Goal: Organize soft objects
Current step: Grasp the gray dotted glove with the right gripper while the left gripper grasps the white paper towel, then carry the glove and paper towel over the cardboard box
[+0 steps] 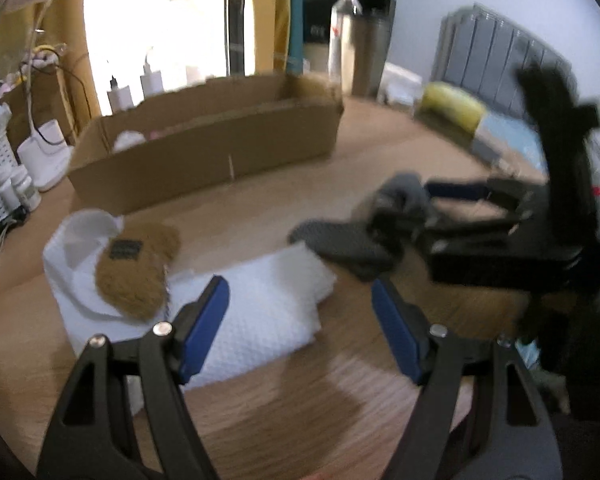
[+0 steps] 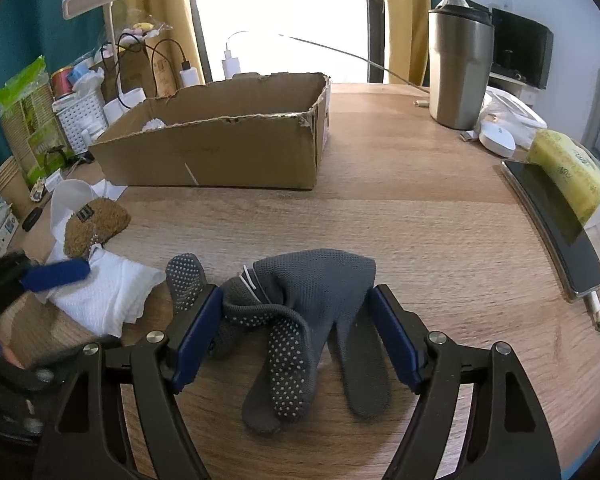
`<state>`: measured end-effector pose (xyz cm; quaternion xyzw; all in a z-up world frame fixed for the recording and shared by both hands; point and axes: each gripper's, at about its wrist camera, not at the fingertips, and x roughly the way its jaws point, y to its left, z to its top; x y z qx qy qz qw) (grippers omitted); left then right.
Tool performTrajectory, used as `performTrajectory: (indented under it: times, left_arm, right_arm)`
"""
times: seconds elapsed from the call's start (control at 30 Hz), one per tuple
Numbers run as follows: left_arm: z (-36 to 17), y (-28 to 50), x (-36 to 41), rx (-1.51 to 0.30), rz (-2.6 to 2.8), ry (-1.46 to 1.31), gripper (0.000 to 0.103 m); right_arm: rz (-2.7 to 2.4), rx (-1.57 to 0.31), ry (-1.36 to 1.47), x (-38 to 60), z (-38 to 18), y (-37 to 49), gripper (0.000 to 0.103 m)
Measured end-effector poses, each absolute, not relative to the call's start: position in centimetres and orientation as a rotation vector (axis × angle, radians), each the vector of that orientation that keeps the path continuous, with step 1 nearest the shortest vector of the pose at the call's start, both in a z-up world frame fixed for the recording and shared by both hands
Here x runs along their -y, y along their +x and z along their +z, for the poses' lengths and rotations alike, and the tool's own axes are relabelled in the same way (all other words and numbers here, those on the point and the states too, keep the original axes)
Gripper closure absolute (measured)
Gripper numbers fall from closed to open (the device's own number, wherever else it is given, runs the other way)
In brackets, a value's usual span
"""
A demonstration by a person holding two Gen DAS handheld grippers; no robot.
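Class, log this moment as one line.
right gripper: open around grey dotted fabric glove | left gripper: open, empty | brown cardboard box: behind

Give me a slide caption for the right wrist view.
Open right gripper straddles a grey glove on the table, cardboard box behind.

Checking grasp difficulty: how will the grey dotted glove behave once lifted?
The grey glove lies crumpled and folded, so it will probably droop limply. Thin knit suggests it is light. Its grip dots may resist slipping between the open right hand-held gripper.
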<state>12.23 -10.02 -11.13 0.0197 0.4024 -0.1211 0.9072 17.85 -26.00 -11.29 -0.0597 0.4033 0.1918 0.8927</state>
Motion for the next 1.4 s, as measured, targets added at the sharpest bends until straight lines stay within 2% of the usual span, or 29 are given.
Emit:
performTrajectory:
  times: [0.13, 0.6, 0.87, 0.9, 0.93, 0.97, 1.0, 1.03, 1.07, 1.13, 1.27, 1.4]
  left_arm:
    - [-12.7, 13.1, 9.5, -0.91, -0.211, 0.027, 0.028]
    - [-12.7, 12.3, 4.5, -0.871, -0.077, -0.1, 0.028]
    - [-13.5, 12.8, 6.0, -0.898, -0.049, 0.026, 0.029]
    - [-13.5, 12.7, 6.0, -0.898, -0.054, 0.027, 0.035]
    - [-13.5, 12.7, 6.1, -0.897, -0.058, 0.031, 0.047]
    - [-13.4, 12.6, 6.1, -0.893, -0.068, 0.031, 0.051]
    - [-13.3, 12.5, 6.4, -0.886, -0.08, 0.041, 0.061]
    - [-13.2, 12.4, 6.7, -0.881, -0.091, 0.052, 0.068]
    - [-13.2, 12.2, 7.0, -0.877, -0.103, 0.063, 0.071]
    - [-13.1, 11.9, 7.6, -0.868, -0.133, 0.082, 0.082]
    - [-12.7, 11.6, 7.8, -0.857, -0.189, 0.058, 0.089]
    - [-12.0, 11.3, 7.7, -0.835, -0.239, 0.029, 0.091]
  right_arm:
    - [0.402, -0.841, -0.117, 26.1, -11.4, 17.8, 0.024]
    - [0.414, -0.857, -0.094, 26.4, -11.6, 18.1, 0.024]
    - [0.425, -0.861, -0.106, 26.2, -11.7, 18.1, 0.024]
    - [0.429, -0.861, -0.111, 26.2, -11.7, 18.1, 0.024]
    - [0.434, -0.86, -0.118, 26.0, -11.7, 18.0, 0.025]
    - [0.436, -0.857, -0.125, 25.9, -11.7, 17.9, 0.028]
    - [0.445, -0.848, -0.133, 25.8, -11.6, 17.8, 0.03]
    - [0.454, -0.842, -0.142, 25.7, -11.6, 17.6, 0.035]
    - [0.465, -0.835, -0.152, 25.5, -11.5, 17.4, 0.043]
    - [0.483, -0.824, -0.164, 25.1, -11.4, 17.2, 0.051]
    - [0.52, -0.828, -0.144, 24.8, -11.3, 17.1, 0.071]
    - [0.524, -0.812, -0.145, 24.5, -10.7, 16.9, 0.075]
